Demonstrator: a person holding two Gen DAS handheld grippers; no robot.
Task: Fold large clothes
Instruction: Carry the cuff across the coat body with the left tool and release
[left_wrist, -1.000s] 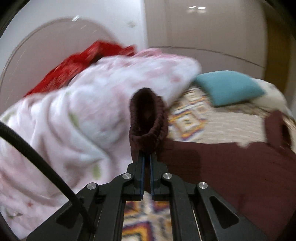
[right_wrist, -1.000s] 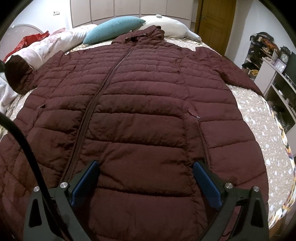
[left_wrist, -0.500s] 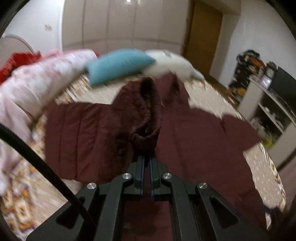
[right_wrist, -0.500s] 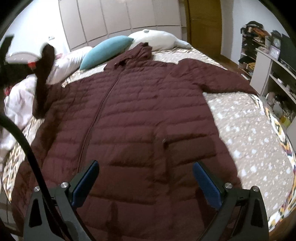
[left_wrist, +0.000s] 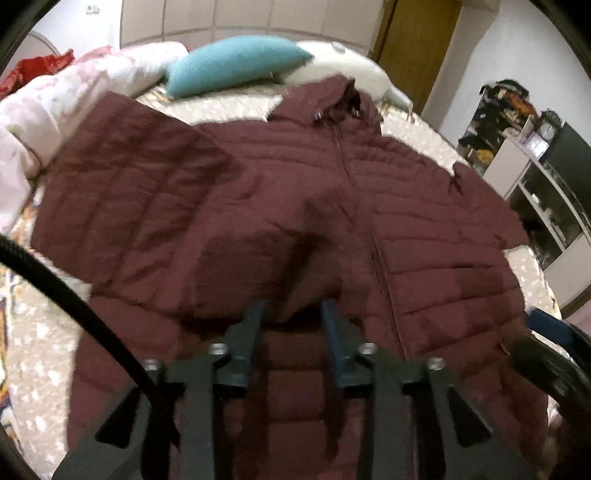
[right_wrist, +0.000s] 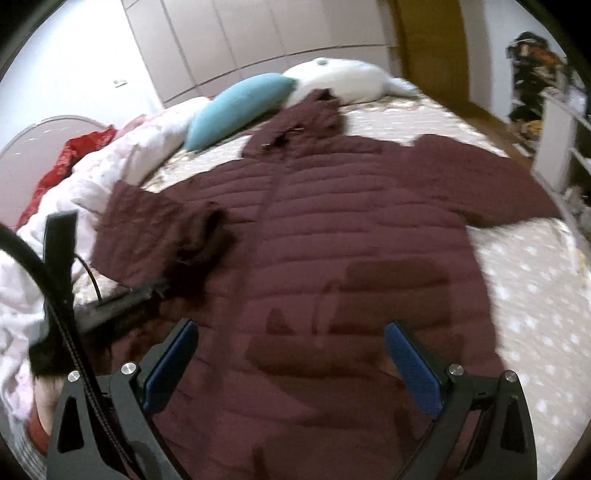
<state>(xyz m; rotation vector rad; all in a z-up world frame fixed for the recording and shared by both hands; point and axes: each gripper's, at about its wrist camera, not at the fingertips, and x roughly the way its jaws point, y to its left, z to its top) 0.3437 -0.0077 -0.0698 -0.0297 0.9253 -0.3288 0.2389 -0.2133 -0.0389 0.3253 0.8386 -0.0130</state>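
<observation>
A maroon quilted hooded jacket (left_wrist: 424, 221) (right_wrist: 351, 221) lies front-up on the bed, zip closed. Its left sleeve (left_wrist: 147, 192) (right_wrist: 155, 225) is folded inward across the chest, and the dark cuff (left_wrist: 258, 266) (right_wrist: 207, 236) rests on the jacket body. My left gripper (left_wrist: 291, 308) hangs right at the cuff; its jaws are opening, with a bit of cuff fabric between them but not pinched. In the right wrist view the left gripper (right_wrist: 122, 299) shows as a dark bar at the left. My right gripper (right_wrist: 290, 328) is wide open above the lower jacket body and holds nothing.
A teal pillow (left_wrist: 232, 62) (right_wrist: 240, 103) and a white pillow (right_wrist: 340, 77) lie at the head of the bed. A pink-white quilt (left_wrist: 22, 122) (right_wrist: 92, 177) is bunched along the left. The spotted bedspread (right_wrist: 535, 277) is bare on the right. Shelves (left_wrist: 546, 177) stand beyond it.
My left gripper swung the cuff from the quilt side over onto the jacket body, came down, and its jaws have parted. The right gripper rose slightly and stayed open.
</observation>
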